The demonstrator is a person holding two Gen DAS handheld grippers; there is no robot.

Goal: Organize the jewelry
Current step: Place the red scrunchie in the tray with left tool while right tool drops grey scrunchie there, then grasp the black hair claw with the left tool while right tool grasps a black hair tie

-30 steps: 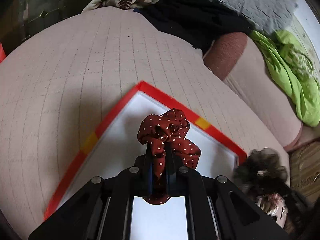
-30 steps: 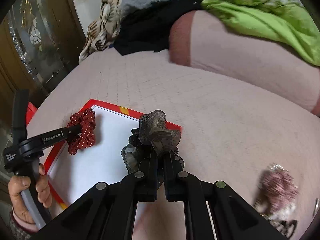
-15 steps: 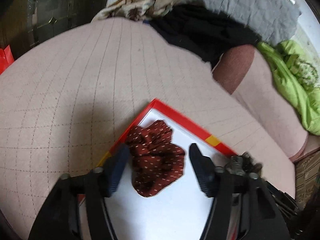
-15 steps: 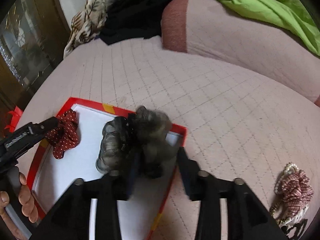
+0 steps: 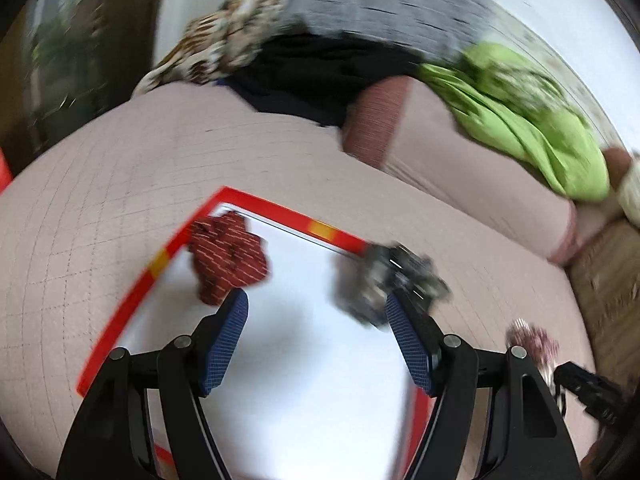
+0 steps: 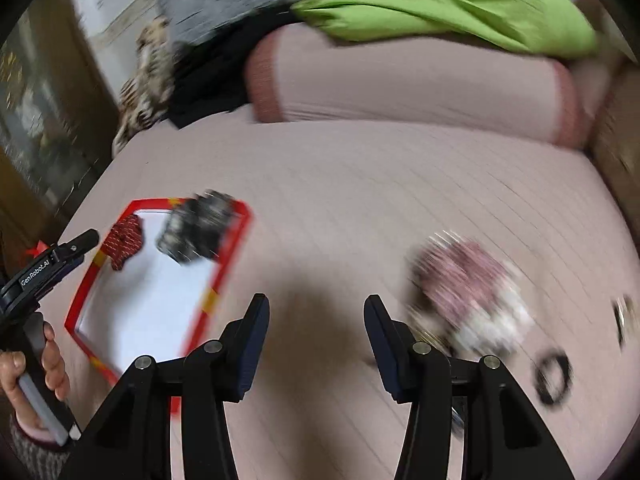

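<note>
A white tray with a red rim (image 5: 132, 300) lies on the pink quilted bed. A dark red dotted scrunchie (image 5: 228, 256) rests in its far left corner and a grey sheer scrunchie (image 5: 380, 280) lies at its far right rim. My left gripper (image 5: 315, 300) hovers over the tray, its jaws opening with nothing between them. My right gripper (image 6: 316, 300) hangs over bare bedding to the right of the tray (image 6: 224, 264), its jaws also opening and empty. A pink patterned scrunchie (image 6: 468, 280) lies just right of it. The picture is blurred.
A black hair tie (image 6: 554, 376) and a small blurred item (image 6: 622, 316) lie at the right. A pink bolster (image 6: 400, 80), green cloth (image 6: 440, 8), black garment (image 5: 320, 76) and grey blanket (image 5: 380, 4) line the far side. A hand (image 6: 44, 356) holds the left gripper's handle.
Both grippers opened and let go of their scrunchies, which now lie in the tray. The left gripper pulled back and up; the right one swung right, toward the pink scrunchie.
</note>
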